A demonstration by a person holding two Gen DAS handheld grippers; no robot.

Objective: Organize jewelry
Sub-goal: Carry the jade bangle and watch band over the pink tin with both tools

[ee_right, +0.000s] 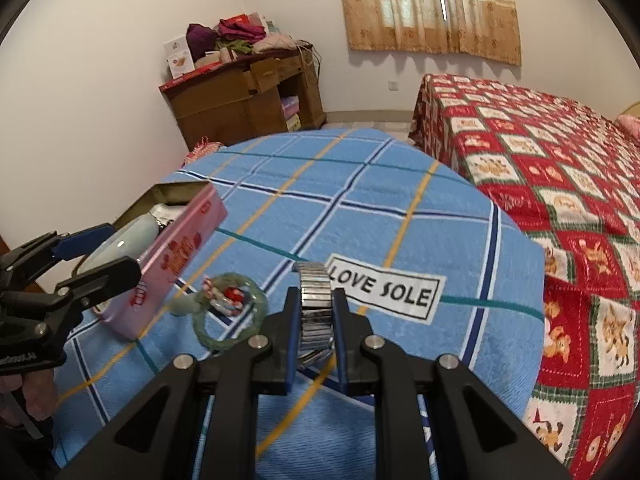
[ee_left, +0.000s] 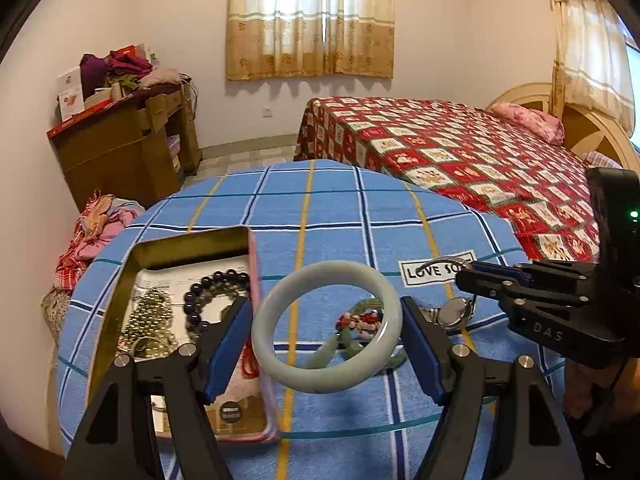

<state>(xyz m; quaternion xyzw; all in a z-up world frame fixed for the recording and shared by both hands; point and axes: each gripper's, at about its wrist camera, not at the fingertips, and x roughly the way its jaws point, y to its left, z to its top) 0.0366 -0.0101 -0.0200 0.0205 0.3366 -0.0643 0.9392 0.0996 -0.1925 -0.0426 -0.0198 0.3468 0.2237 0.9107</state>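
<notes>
My left gripper (ee_left: 325,312) is shut on a pale green jade bangle (ee_left: 332,271) and holds it above the blue plaid cloth, just right of the pink tin (ee_left: 180,246). The right wrist view shows that gripper (ee_right: 108,254) and the bangle (ee_right: 128,236) by the tin (ee_right: 188,236). My right gripper (ee_right: 316,304) is shut on the steel band of a watch (ee_right: 316,308), lifted near the LOVE SOLE label. The watch (ee_left: 456,312) hangs from that gripper (ee_left: 470,274). A green pendant necklace with a red charm (ee_right: 228,300) lies on the cloth.
The tin holds a dark bead bracelet (ee_left: 216,288) and a gold bead chain (ee_left: 148,320). The round table (ee_right: 400,208) ends close to a bed with a red quilt (ee_right: 560,184) on the right. A wooden cabinet (ee_right: 240,100) stands by the far wall, and clothes (ee_left: 96,232) are heaped at the left.
</notes>
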